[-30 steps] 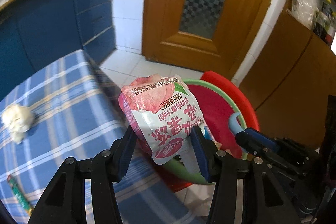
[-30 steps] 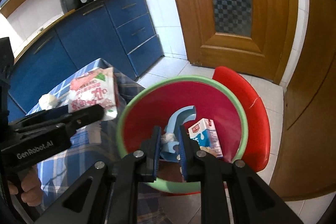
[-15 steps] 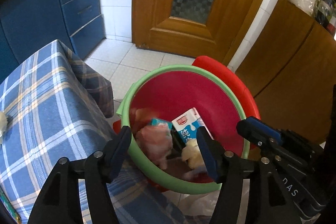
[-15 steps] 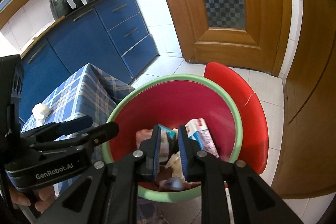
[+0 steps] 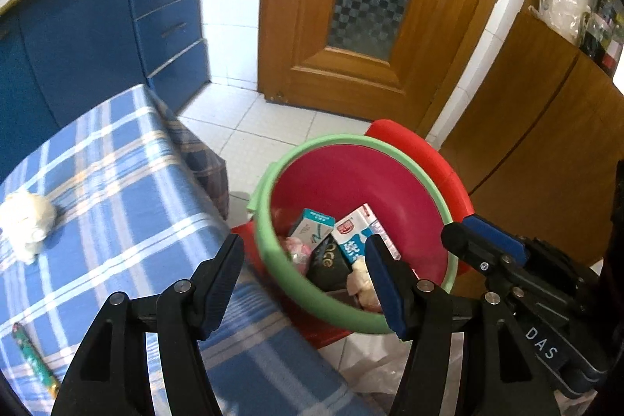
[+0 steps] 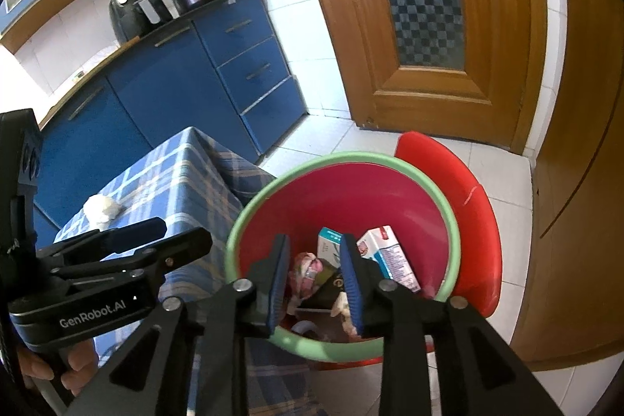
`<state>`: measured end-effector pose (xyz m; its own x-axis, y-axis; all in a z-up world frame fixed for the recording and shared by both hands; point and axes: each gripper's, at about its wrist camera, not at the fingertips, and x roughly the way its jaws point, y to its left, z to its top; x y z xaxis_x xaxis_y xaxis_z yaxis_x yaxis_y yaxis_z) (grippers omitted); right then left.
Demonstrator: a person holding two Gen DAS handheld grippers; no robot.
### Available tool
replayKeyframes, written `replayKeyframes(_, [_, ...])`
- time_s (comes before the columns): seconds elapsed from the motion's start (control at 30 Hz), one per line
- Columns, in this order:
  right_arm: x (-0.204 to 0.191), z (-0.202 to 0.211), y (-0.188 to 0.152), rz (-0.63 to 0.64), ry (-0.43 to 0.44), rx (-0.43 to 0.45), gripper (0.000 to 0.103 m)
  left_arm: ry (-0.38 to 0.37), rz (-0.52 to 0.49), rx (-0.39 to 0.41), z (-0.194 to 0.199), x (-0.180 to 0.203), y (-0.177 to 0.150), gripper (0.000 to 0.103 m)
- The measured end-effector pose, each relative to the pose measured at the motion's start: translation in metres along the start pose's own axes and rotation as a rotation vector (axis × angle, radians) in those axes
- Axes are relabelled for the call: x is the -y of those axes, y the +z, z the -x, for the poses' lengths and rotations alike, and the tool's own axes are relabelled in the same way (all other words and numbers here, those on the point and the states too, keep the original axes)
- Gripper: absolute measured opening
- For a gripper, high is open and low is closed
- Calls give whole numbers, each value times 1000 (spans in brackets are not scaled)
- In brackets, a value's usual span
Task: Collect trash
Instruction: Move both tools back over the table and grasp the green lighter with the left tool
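A: How do the fingers stand?

B: The left gripper [image 5: 304, 271] has its fingers [image 5: 222, 275] spread wide with nothing between them, hovering over the near rim of the bin [image 5: 269, 190]. The right gripper [image 6: 314, 275] is parted more narrowly, also empty, and hangs above the bin's mouth. Neither touches anything.

A: And the trash?

B: Much of it lies in the bin already: a blue-and-white milk carton [image 5: 357, 238], a teal box [image 5: 312, 225], a dark packet [image 5: 327, 262], a pink wrapper [image 5: 298, 252] and some pale crumpled paper [image 5: 362, 283]. The bin sits on a red stool [image 6: 475, 205] just right of the bench [image 5: 117, 182].

A: So what step is this?

B: My reading is the gap between a drop and the next pickup. On the plaid cloth a crumpled tissue [image 5: 25, 225] sits at the far left, and a thin green stick wrapper [image 5: 35, 361] lies at the near left edge.

A: What does the next move call for?

B: Probably swinging the left gripper back over the bench, lowering the wide-spread fingers around the tissue and closing gently, since it is soft. The flat wrapper would be harder to pinch off the cloth.
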<state>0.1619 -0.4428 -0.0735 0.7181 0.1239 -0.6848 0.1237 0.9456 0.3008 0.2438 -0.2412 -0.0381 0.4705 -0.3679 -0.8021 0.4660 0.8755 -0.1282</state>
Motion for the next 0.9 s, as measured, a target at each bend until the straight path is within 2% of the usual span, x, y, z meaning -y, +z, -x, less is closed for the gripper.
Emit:
replayKeyframes(0.57, [-70,20,-6,102,90,8,38,153,115,62,68,-69,-33,66])
replayKeyframes(0.9, [-111,12,-18,153,150,-23,39,268,244,44,90,-135,-66,66])
